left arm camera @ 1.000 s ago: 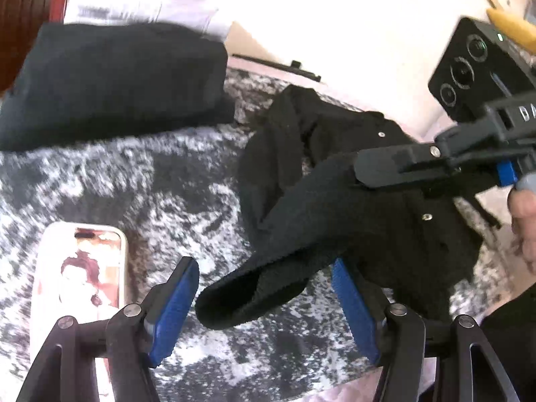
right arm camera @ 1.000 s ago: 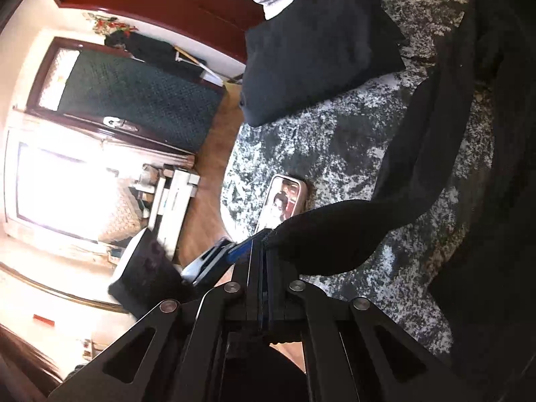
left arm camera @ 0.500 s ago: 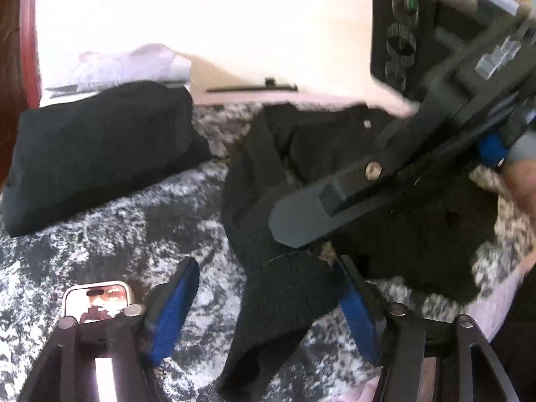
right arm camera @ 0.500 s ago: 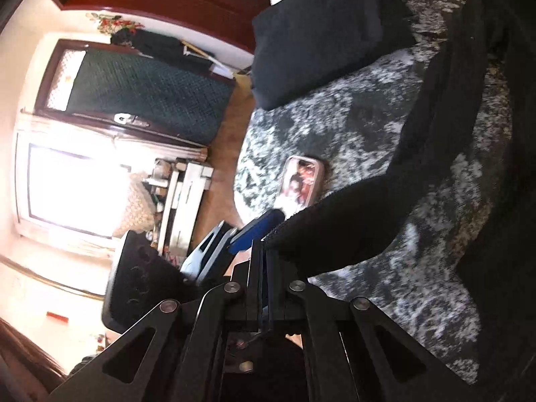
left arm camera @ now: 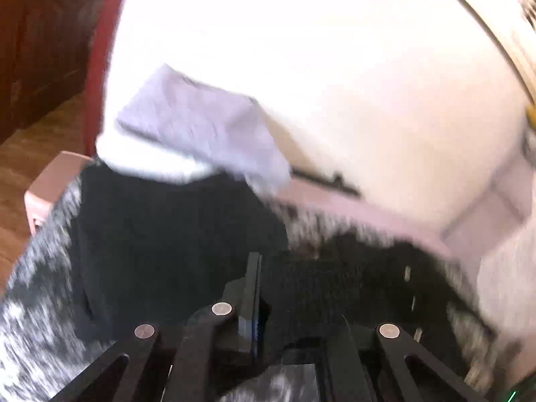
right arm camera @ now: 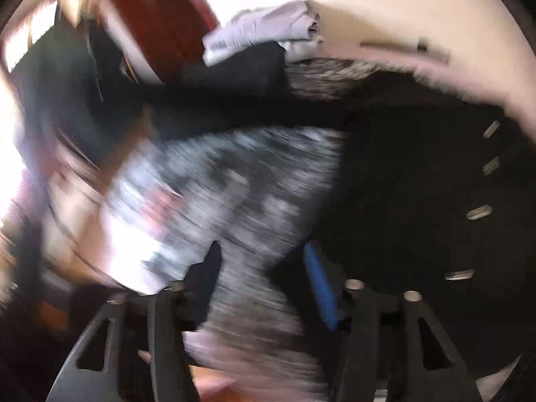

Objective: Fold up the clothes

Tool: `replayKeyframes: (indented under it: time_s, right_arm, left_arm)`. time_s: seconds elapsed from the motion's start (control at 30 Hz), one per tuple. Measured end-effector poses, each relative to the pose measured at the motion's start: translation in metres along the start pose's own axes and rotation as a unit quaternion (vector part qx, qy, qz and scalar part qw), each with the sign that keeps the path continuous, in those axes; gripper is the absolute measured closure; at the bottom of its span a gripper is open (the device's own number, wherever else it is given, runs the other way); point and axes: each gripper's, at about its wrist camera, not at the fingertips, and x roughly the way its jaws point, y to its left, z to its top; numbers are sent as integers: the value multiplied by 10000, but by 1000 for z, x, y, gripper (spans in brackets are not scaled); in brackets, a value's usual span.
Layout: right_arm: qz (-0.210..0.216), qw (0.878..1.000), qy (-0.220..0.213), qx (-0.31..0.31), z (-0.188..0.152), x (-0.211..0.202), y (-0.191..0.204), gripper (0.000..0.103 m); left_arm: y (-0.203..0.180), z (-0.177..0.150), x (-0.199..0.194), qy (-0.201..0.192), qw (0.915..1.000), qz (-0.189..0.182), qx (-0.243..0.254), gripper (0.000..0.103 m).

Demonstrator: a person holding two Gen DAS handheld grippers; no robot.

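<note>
Both views are motion-blurred. A black buttoned garment (left arm camera: pixel 351 281) lies on the mottled grey blanket (left arm camera: pixel 30 305). My left gripper (left arm camera: pixel 259 301) is shut on a fold of this black garment, low in the left wrist view. In the right wrist view the garment (right arm camera: pixel 418 184) fills the right side, its pale buttons in a row. My right gripper (right arm camera: pixel 261 278) is open and empty above the blanket (right arm camera: pixel 241 181), its blue-padded finger at the garment's edge.
A folded black garment (left arm camera: pixel 160 231) lies at the far left of the blanket, with a pale grey folded item (left arm camera: pixel 201 124) behind it against the white wall. Dark red wooden furniture (right arm camera: pixel 160 23) and wood floor (left arm camera: pixel 20 154) lie to the left.
My left gripper has closed on the black garment's sleeve. My right gripper has let that sleeve go and opened. Both views swung fast; the phone has left the left view.
</note>
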Motion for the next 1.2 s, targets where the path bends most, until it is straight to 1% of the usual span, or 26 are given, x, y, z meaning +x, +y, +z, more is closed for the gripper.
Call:
replayKeyframes:
  time_s: [0.07, 0.13, 0.2, 0.23, 0.3, 0.4, 0.47, 0.53, 0.57, 0.6, 0.63, 0.67, 0.7, 0.73, 0.77, 0.8, 0.83, 0.87, 0.9, 0.93, 0.97, 1.0, 1.03, 1.1, 1.17, 1.2]
  right_arm:
    - [-481, 9975, 89, -511, -24, 14, 12, 34]
    - [-860, 9921, 218, -887, -43, 34, 22, 32]
    - [-1253, 9853, 564, -1019, -62, 59, 23, 32]
    - [-1276, 9852, 612, -966, -68, 64, 20, 32]
    - [-1201, 9879, 569, -803, -74, 65, 15, 32]
    - [-830, 9925, 691, -576, -82, 48, 8, 32]
    - [-480, 9963, 632, -343, -89, 20, 0, 32]
    - [151, 9988, 414, 196, -100, -18, -17, 31]
    - [562, 9960, 262, 645, -109, -36, -34, 31]
    - [962, 9888, 105, 1134, -118, -52, -53, 31]
    - [1235, 9769, -89, 1744, -131, -67, -77, 31]
    - [1413, 9591, -308, 2433, -146, -82, -105, 31]
    - [1437, 9380, -552, 3104, -164, -98, -136, 31]
    - [1351, 9133, -812, 3756, -185, -115, -169, 31]
    - [1209, 8910, -1060, 4246, -203, -131, -197, 31]
    - [1029, 8710, -1301, 4624, -220, -146, -222, 31]
    - [923, 8465, -1589, 4998, -238, -162, -247, 31]
    - [866, 8343, -1733, 5161, -247, -172, -267, 31]
    - [805, 8334, -1752, 5179, -252, -176, -283, 34]
    - [743, 8325, -1771, 5197, -256, -181, -299, 37]
    - [754, 8331, -1719, 5203, -259, -179, -314, 37]
    - [815, 8347, -1616, 5201, -261, -174, -327, 39]
    - [869, 8347, -1486, 5231, -264, -165, -339, 52]
    - [905, 8353, -1201, 5288, -268, -146, -359, 52]
    - [947, 8394, -1036, 5250, -269, -130, -370, 53]
    - [1027, 8405, -997, 5225, -268, -123, -374, 53]
  left_arm:
    - [14, 46, 4, -11, 9993, 93, -374, 100]
    - [31, 69, 11, 0, 9976, 303, -627, 99]
    - [64, 85, 33, 294, 9920, 736, -983, 96]
    - [79, 87, 45, 422, 9880, 917, -1173, 92]
    - [130, 74, 78, 974, 9687, 1451, -1761, 90]
    - [212, 37, 106, 1640, 9296, 2113, -2535, 90]
    - [249, 13, 89, 1638, 9178, 2040, -2986, 89]
    - [285, -4, 57, 1489, 9073, 1930, -3426, 88]
    - [288, -8, 28, 1311, 9113, 1881, -3420, 87]
    - [270, -10, -1, 1060, 9276, 1770, -3115, 83]
    - [252, -12, -29, 803, 9426, 1653, -2787, 68]
    - [227, -20, -48, 628, 9571, 1348, -2486, 60]
    - [198, -32, -65, 409, 9703, 935, -2194, 42]
    - [168, -50, -77, 242, 9800, 548, -1898, 31]
    - [137, -72, -83, 233, 9854, 187, -1676, 30]
    - [109, -98, -81, 239, 9857, -291, -1641, 30]
    - [93, -117, -70, 354, 9822, -699, -1705, 30]
    - [78, -135, -58, 474, 9769, -1101, -1771, 30]
    - [66, -153, -39, 648, 9708, -1363, -1865, 30]
    - [55, -170, -17, 837, 9663, -1468, -1942, 30]
    - [44, -187, 12, 1177, 9623, -1487, -1948, 30]
    - [35, -201, 39, 1535, 9570, -1466, -1975, 32]
    - [28, -216, 64, 1853, 9511, -1418, -2024, 33]
    - [11, -241, 109, 2387, 9401, -1376, -2006, 36]
    - [-2, -262, 134, 2719, 9341, -1138, -2014, 36]
    - [-4, -268, 142, 2766, 9325, -1077, -2056, 36]
